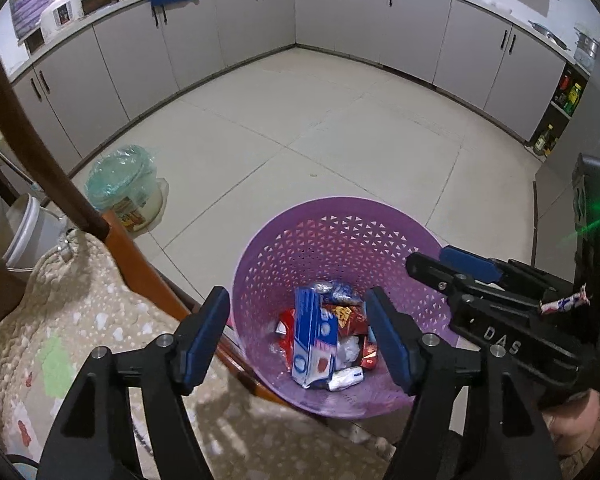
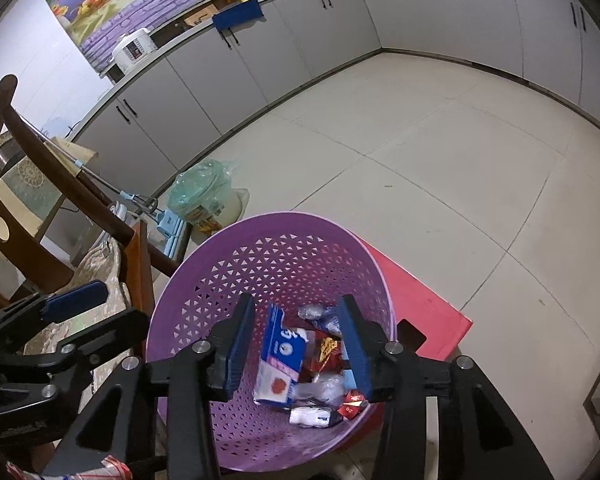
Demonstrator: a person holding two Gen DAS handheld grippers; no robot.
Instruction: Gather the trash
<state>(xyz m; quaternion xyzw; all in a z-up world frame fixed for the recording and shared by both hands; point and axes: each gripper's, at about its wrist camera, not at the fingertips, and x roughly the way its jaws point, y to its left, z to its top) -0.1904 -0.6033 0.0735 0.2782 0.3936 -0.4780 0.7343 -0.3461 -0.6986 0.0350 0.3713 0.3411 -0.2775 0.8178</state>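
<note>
purple perforated basket [image 1: 340, 248] on the floor, near, holding the trash: blue-and-white carton [image 1: 314, 340] upright among red wrappers [image 1: 346, 316]. left tool [image 1: 300, 344] and right tool [image 2: 298, 350] poised directly above, both spread apart, gripping nothing, apparently for dropping litter straight inside.

A purple perforated basket [image 1: 340, 240] stands on the floor, holding a blue-white carton [image 1: 314, 340] and crumpled wrappers [image 1: 346, 316].
</note>
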